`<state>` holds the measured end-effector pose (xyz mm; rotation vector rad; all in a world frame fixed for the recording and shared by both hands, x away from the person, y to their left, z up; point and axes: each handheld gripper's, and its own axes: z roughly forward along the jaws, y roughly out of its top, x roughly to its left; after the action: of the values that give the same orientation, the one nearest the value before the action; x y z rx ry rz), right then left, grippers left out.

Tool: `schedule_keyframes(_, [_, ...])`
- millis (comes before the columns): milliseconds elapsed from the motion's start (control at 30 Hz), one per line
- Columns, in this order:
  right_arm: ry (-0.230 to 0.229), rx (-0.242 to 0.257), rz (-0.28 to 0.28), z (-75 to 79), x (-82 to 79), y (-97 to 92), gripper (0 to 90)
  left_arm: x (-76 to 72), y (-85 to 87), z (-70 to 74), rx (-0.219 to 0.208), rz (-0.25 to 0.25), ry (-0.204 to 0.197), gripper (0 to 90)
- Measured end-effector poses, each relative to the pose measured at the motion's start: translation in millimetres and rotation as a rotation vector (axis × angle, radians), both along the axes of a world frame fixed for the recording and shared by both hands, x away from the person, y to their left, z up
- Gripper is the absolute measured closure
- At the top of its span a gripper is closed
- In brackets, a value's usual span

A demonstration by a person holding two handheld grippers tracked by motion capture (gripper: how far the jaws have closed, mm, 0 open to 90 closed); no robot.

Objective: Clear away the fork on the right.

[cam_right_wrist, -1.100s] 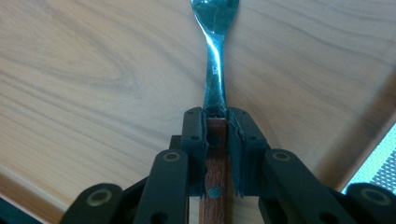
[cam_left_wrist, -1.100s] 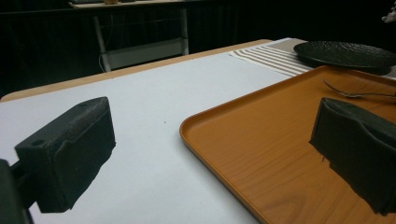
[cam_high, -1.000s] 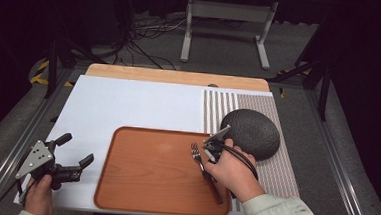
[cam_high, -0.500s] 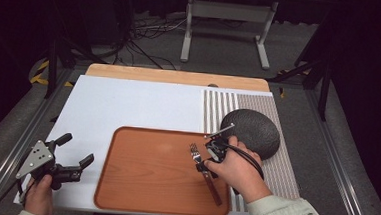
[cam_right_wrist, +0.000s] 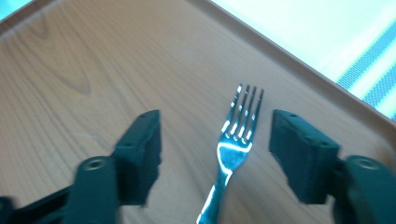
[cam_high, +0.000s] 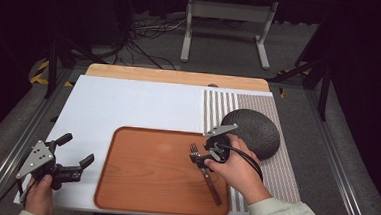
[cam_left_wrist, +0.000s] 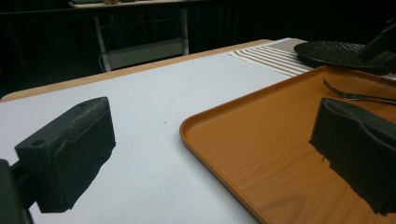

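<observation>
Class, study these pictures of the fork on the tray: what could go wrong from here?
1. The right tool has just opened and straddles the fork; lifting carelessly might nudge it.
2. The fork lies near the tray's right rim, so a knock could slide it off.
3. The dark plate sits close behind the hand.

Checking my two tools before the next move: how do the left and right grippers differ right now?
The right gripper hangs over the wooden tray, its fingers either side of the fork without touching it; its jaws have just been closing a little. The left gripper sits off the tray's left side, above the white mat, with nothing between its fingers. Both are open, black and hand-held.
</observation>
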<state>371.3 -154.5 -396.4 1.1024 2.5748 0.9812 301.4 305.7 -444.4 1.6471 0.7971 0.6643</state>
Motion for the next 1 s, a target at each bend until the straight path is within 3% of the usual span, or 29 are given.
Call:
schedule_keyframes(33, [0.000,0.000,0.000,0.0,0.0,0.0,37.9,0.0,0.0,0.0,0.000,0.000,0.000,0.6])
schedule_keyframes(67, [-0.013,0.003,0.015,-1.7,0.7,1.5,45.5,0.0,0.0,-0.1,0.000,0.000,0.001,0.6])
schedule_keyframes(100, [-0.013,0.003,0.015,-1.7,0.7,1.5,45.5,0.1,0.1,-0.2,0.000,0.000,0.001,0.6])
schedule_keyframes(133, [-0.022,-0.001,0.038,-4.3,2.0,3.0,51.3,0.0,0.2,-0.1,-0.001,0.001,0.001,0.6])
schedule_keyframes(300, [-0.003,-0.007,0.057,-13.3,4.8,7.0,60.6,0.1,0.1,-0.2,-0.003,0.002,0.000,0.6])
schedule_keyframes(467, [0.009,-0.036,0.079,-25.4,9.2,12.6,80.3,0.0,0.6,0.0,-0.003,0.002,-0.001,0.6])
schedule_keyframes(567, [0.005,-0.057,0.090,-28.3,10.9,14.5,87.3,0.0,0.7,0.1,-0.003,0.001,0.000,0.6])
schedule_keyframes(1000, [0.027,-0.080,0.093,-42.0,18.0,19.6,90.0,0.2,0.8,0.1,-0.005,0.000,-0.003,0.6])
